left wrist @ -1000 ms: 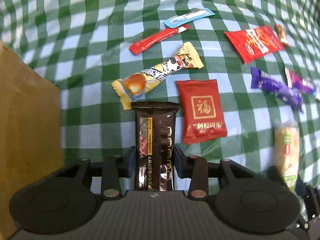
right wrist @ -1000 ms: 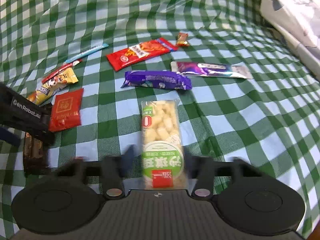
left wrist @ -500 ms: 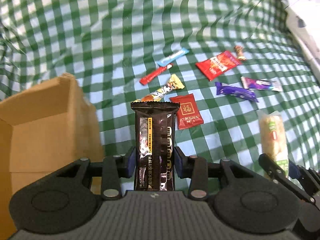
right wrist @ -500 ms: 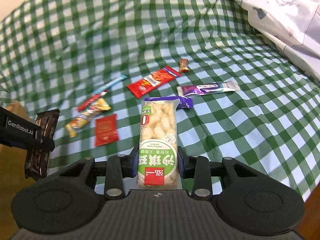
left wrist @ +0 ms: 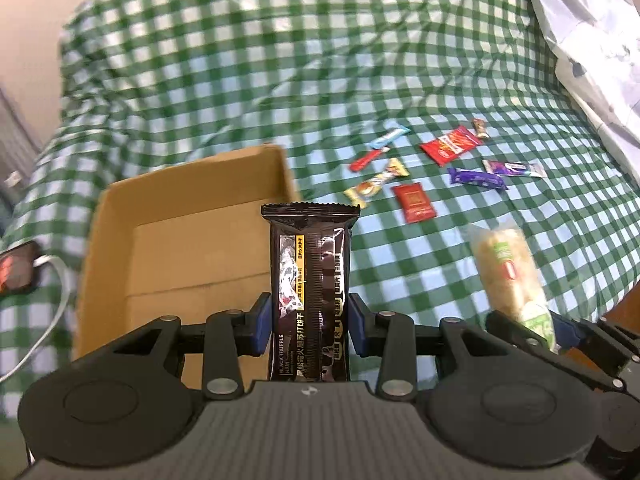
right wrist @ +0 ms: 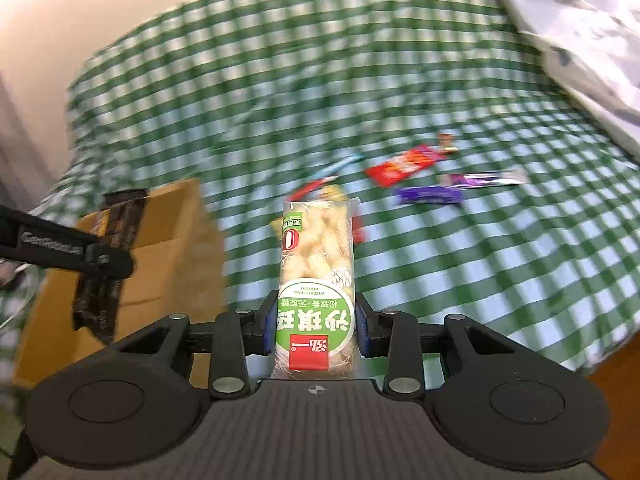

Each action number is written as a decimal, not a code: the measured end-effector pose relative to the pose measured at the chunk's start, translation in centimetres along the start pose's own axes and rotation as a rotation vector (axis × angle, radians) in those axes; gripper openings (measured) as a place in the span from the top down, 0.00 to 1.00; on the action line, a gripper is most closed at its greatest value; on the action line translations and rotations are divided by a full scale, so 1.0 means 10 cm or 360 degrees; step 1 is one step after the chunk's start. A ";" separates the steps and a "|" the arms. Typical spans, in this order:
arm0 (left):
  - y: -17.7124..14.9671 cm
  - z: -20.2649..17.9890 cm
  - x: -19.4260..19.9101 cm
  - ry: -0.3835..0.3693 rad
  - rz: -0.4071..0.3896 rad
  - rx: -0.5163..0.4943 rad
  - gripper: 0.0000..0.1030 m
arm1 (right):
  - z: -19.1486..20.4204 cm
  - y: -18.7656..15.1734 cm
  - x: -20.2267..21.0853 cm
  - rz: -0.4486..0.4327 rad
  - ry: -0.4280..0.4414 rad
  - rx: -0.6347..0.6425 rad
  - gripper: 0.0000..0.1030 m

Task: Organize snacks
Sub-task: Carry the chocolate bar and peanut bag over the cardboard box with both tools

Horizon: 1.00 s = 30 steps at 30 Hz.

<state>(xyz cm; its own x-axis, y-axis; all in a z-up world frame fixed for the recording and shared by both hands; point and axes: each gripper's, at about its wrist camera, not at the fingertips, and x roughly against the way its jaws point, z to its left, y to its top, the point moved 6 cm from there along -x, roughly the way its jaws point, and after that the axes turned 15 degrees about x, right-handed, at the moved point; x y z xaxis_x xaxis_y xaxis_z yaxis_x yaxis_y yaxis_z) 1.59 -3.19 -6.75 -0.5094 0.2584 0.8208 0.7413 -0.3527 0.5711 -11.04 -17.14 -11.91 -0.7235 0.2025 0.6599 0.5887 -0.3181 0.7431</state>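
- The right wrist view is smeared by motion: the checked bedcover [right wrist: 460,264] and the small snacks [right wrist: 404,168] beyond the right tongs [right wrist: 316,326] are streaks, with no print readable.
- The dark biscuit bar [left wrist: 310,292] hides part of the cardboard box [left wrist: 192,248] behind the left tongs [left wrist: 310,326].
- The box's near wall is covered by the tongs' body.
- A red-and-black object [left wrist: 14,272] left of the left tongs is cut off by the picture's edge.
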 end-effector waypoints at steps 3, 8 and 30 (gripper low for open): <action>-0.15 0.34 0.28 -0.0002 -0.0038 0.0072 0.58 | 0.36 0.02 0.16 -0.0030 0.0091 0.0040 0.63; -0.48 0.94 0.64 0.0019 -0.0076 0.0196 0.58 | 0.89 0.04 0.41 -0.0053 0.0176 0.0170 0.63; -0.73 1.72 1.30 0.0007 -0.0280 0.0457 0.58 | 1.66 -0.03 1.10 -0.0085 0.0234 0.0458 0.63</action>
<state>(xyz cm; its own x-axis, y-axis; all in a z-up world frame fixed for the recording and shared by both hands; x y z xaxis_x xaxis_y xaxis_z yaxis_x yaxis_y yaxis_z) -2.94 18.17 -0.47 -0.6417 0.2890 0.7104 0.7344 -0.0354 0.6778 -13.15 0.57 -3.04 -0.7880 0.0695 0.6117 0.6112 -0.0314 0.7909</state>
